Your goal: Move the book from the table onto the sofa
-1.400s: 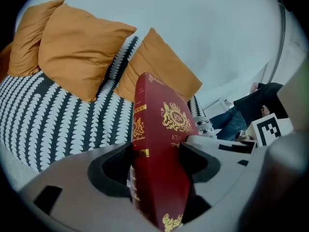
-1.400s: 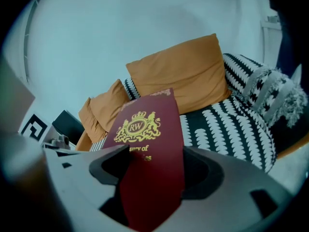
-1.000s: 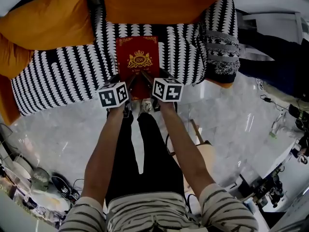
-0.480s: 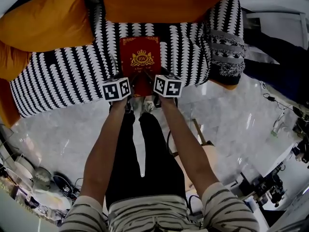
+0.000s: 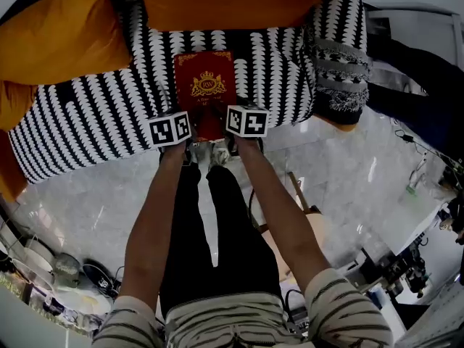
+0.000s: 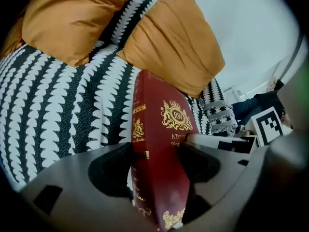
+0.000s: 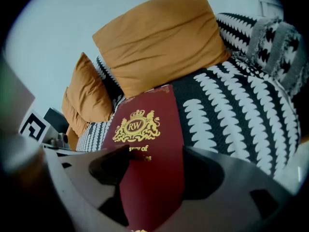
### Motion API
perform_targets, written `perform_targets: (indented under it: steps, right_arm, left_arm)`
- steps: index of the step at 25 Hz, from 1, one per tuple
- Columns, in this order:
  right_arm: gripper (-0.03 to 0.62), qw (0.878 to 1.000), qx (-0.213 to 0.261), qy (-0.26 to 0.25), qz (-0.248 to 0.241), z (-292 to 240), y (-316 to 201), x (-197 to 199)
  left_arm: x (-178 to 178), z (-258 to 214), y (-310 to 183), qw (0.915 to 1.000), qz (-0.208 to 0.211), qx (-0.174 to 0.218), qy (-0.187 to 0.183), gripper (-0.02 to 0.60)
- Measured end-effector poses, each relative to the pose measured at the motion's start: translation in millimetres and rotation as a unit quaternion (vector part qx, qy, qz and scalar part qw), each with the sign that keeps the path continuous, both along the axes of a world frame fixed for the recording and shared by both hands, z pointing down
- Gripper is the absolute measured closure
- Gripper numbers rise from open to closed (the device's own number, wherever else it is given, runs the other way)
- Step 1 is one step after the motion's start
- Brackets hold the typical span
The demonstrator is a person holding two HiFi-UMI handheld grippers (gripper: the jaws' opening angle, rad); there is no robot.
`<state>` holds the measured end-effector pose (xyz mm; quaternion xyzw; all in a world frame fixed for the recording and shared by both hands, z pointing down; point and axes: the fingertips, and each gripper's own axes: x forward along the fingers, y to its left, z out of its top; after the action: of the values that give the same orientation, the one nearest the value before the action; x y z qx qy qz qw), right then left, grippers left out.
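Note:
A dark red book (image 5: 205, 85) with a gold crest lies flat over the black-and-white patterned sofa seat (image 5: 94, 122), just in front of the orange back cushion. I cannot tell whether it touches the seat. My left gripper (image 5: 193, 124) is shut on the book's near left edge, and my right gripper (image 5: 221, 118) is shut on its near right edge. In the left gripper view the book (image 6: 157, 144) stands between the jaws, spine towards me. The right gripper view shows the book's front cover (image 7: 147, 153) clamped between the jaws.
Orange cushions (image 5: 65, 35) line the sofa back. A grey patterned throw (image 5: 338, 71) sits on the right armrest. Behind me on the marble floor (image 5: 87, 194) is a small wooden piece (image 5: 304, 216). Shoes and clutter (image 5: 80, 274) lie at lower left.
Both grippers and the book have shifted slightly forward over the sofa seat, towards the back cushion. The hold on the book is the same.

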<state>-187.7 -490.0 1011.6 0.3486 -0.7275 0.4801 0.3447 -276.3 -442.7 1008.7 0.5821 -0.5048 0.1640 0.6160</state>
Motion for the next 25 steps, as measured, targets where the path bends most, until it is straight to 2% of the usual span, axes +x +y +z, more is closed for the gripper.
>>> perform_targets:
  steps: [9,13,20,25]
  right_arm:
    - [0.249,1.0,-0.004,0.017,-0.009,6,7,-5]
    - [0.249,0.999,-0.003,0.03,-0.021,11,8,2]
    - [0.248,0.999,0.012,0.027,-0.014,5,5,6]
    - [0.249,0.999,0.027,0.034,-0.007,-10,10,17]
  left_arm:
    - [-2,14,9,1.0,-0.002,-0.009,0.0,0.265]
    - [4,19,11,0.9999,0.01,-0.011,-0.002,0.264]
    - [-10,2,7,0.9992,0.019,0.02,-0.029,0.264]
    - [-18,-18,15,0.998,0.009,0.037,-0.051,0.264]
